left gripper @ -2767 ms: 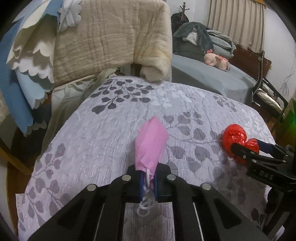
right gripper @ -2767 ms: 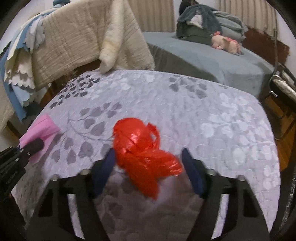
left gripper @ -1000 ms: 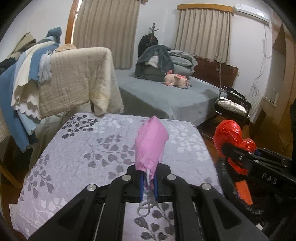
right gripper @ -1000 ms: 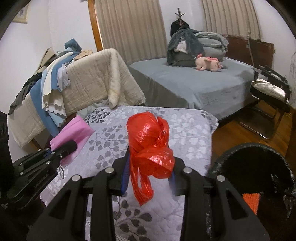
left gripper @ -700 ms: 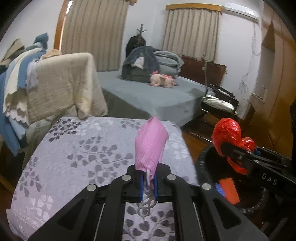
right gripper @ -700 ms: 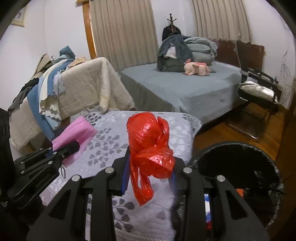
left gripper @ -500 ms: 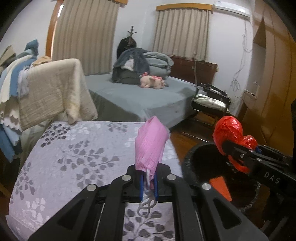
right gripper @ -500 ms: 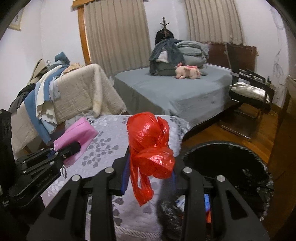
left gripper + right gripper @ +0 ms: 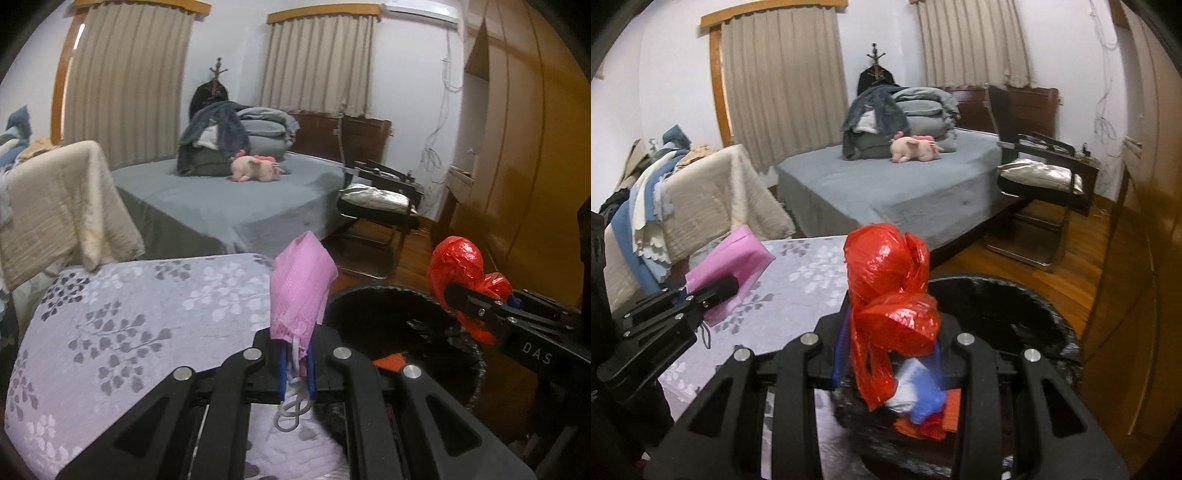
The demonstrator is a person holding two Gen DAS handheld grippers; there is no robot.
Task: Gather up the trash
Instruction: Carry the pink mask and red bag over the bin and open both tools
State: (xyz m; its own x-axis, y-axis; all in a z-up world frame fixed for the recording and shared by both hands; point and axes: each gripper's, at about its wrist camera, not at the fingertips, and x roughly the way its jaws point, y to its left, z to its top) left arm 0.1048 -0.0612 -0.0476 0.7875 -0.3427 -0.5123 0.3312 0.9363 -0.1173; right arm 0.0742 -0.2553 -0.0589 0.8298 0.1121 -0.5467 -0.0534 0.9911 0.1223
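One grey bed [image 9: 229, 199] at the back, one leaf-print mattress [image 9: 140, 314] in front, one black bin [image 9: 1015, 306] beside it (scraps inside). Two grippers: the left gripper [image 9: 295, 363] is clamped on one pink mask [image 9: 299, 291], the right gripper [image 9: 888, 354] on one red bag [image 9: 890, 291], above the bin.

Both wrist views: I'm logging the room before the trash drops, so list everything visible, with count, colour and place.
face mask: one, pink, clamped in left tongs
plastic bag: one, red, crumpled, clamped in right tongs
trash bin: one, black-lined, on floor beside the mattress, litter inside
mattress: one, lilac leaf print, foreground
bed: one, grey, behind
plush toy: one, pink, on bed
chair: one, black, right of the bed
left tongs: shut on mask
right tongs: closed on bag
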